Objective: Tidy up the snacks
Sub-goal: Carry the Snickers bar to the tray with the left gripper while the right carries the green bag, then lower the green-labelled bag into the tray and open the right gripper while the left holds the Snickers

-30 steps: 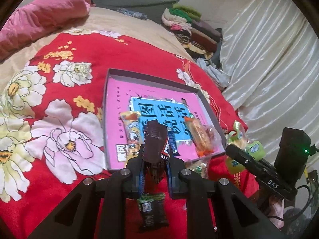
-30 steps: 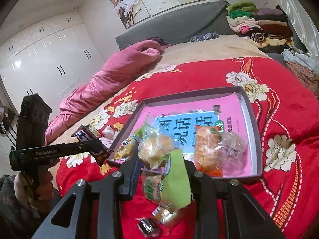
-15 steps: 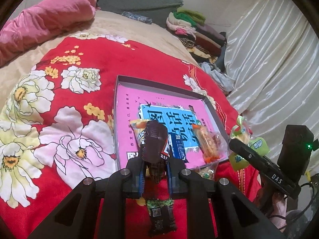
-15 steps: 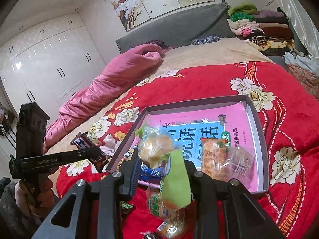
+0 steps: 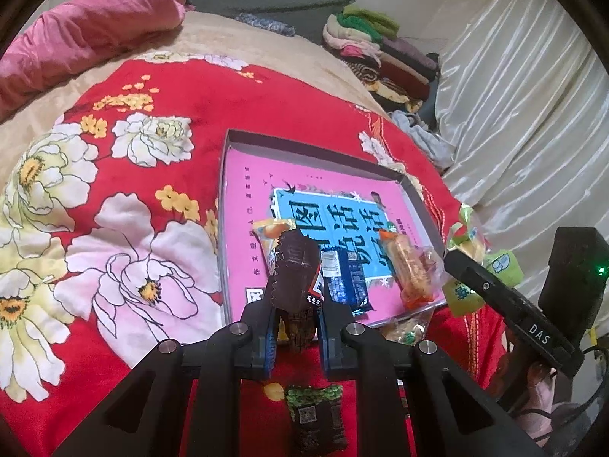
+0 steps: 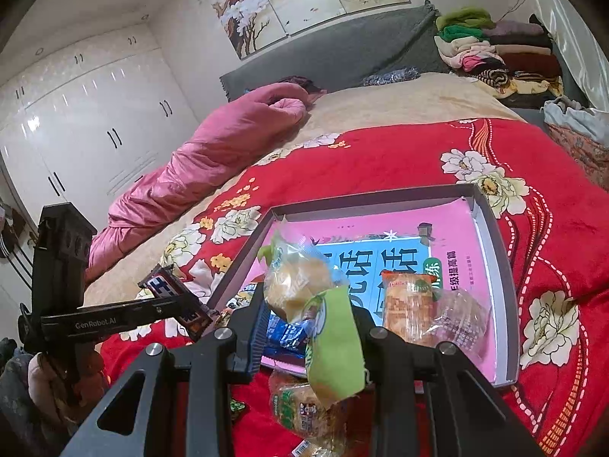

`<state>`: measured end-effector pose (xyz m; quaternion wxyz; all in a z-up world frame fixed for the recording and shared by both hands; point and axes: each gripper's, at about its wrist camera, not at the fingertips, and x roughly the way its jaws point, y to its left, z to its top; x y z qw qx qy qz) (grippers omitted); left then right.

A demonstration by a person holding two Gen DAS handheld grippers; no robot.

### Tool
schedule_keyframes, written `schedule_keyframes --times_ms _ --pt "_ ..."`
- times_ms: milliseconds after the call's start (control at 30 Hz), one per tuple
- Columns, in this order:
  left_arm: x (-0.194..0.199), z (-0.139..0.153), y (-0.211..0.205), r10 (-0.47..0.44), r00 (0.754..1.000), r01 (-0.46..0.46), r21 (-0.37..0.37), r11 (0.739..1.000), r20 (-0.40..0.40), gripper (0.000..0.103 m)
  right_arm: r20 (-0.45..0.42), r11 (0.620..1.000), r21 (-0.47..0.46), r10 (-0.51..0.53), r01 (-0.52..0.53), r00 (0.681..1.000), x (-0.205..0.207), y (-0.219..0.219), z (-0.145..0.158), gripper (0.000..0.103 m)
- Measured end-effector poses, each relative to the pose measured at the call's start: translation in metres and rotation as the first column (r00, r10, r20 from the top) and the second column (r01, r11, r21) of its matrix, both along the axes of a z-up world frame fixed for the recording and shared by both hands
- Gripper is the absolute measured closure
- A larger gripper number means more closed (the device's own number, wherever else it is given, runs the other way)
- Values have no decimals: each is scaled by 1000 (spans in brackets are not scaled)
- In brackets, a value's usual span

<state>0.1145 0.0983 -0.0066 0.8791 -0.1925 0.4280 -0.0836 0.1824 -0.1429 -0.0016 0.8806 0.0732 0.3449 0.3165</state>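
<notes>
Both grippers have eased closer to the shallow box [image 5: 224, 205] since a second ago, and a blue packet [image 5: 344, 280] now lies inside it that was not visible there before. 1 dark chocolate bar [image 5: 295, 274] sits pinched in the left gripper [image 5: 295, 306], jaws clamped tight, just short of the box's near edge. Over that edge, the right gripper [image 6: 310, 327] grips 1 clear-and-green bun packet [image 6: 304, 285]. Both wrappers look light, slick and crinkly; the bun probably squashes, so hold by its film tail. Loose snacks [image 6: 300, 407] remain on the red quilt [image 5: 114, 251].
</notes>
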Motion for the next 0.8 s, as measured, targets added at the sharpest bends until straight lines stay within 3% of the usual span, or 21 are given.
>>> schedule_keyframes --times_ms 800 --pt "16 -25 -11 -32 998 32 -17 999 -45 86 -27 1000 5 -2 2 1000 10 -3 -13 70"
